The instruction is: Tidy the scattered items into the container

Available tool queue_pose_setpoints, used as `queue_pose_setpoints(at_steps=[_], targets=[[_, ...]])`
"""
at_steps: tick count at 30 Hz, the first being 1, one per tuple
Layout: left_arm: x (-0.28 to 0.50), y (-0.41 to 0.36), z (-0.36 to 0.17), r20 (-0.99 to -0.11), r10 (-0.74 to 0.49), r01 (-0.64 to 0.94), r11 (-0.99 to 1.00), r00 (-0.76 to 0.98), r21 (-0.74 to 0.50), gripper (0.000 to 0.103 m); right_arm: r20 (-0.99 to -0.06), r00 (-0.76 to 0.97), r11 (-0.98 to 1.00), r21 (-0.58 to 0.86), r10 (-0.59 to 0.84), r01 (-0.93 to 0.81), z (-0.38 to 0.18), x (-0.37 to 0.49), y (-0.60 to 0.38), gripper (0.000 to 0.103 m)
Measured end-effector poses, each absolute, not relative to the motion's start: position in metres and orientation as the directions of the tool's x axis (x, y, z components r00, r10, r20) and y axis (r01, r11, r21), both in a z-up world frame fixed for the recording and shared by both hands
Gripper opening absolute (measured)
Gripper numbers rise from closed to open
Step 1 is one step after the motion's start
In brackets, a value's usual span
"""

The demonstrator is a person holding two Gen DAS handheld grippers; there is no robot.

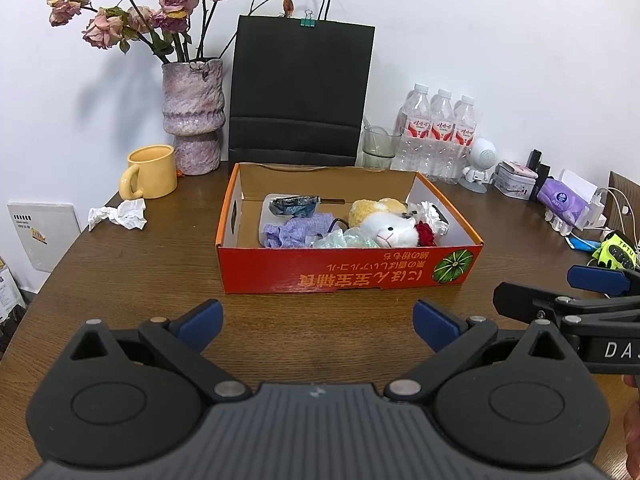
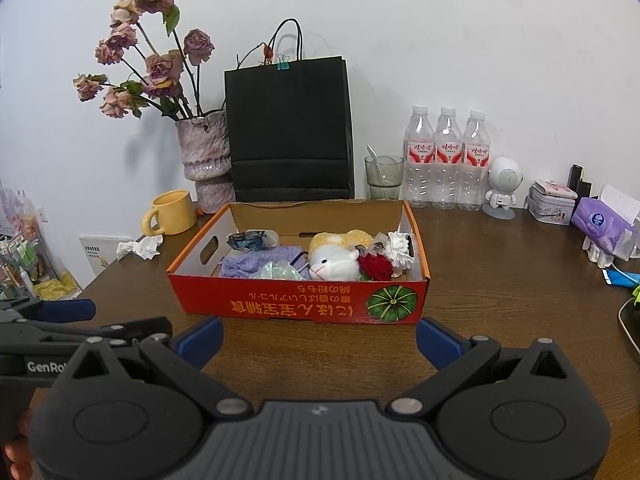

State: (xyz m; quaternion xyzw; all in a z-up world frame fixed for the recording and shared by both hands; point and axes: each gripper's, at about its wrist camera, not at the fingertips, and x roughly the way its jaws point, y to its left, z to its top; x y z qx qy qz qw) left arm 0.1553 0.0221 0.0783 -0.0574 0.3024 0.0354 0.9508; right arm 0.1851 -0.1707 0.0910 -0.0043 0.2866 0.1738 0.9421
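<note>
Left wrist view has your red cardboard box (image 1: 348, 268) dead centre of the frame, sitting on the brown table (image 1: 140, 280) with its printed side facing you. The yellow lettering on it is upside down and I can't read it; there's a green pumpkin picture at its right end. Inside you've got a white plush toy (image 1: 390, 230), a purple cloth (image 1: 288, 232), a red flower (image 1: 426, 234) and some white tissue (image 1: 432, 212).

One crumpled tissue (image 1: 118, 214) is outside the box, left of centre, just below the yellow mug (image 1: 150, 172).

Your left gripper (image 1: 318, 322) sits low in the frame, blue fingers spread wide, holding nothing. Your right gripper (image 2: 318, 338) looks the same in its own view: fingers wide apart, nothing between them. It also pokes in at the right edge of the left view, with "DA" readable on its body; "GenRo" shows on the left one in the right view.

Further back: black paper bag (image 1: 300, 88), vase of dried roses (image 1: 192, 116), three water bottles (image 1: 440, 128) with red labels too small to read.
</note>
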Motion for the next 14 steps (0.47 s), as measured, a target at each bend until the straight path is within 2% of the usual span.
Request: queue_pose_setpoints(at_steps=[14], targets=[[0.1538, 0.0218, 0.0775, -0.573, 0.028, -0.098, 0.991, 0.819, -0.091, 0.103, -0.545, 0.774, 0.941, 0.094, 0.322, -0.325, 0.086, 0.1843, -0.1738, 0.103]])
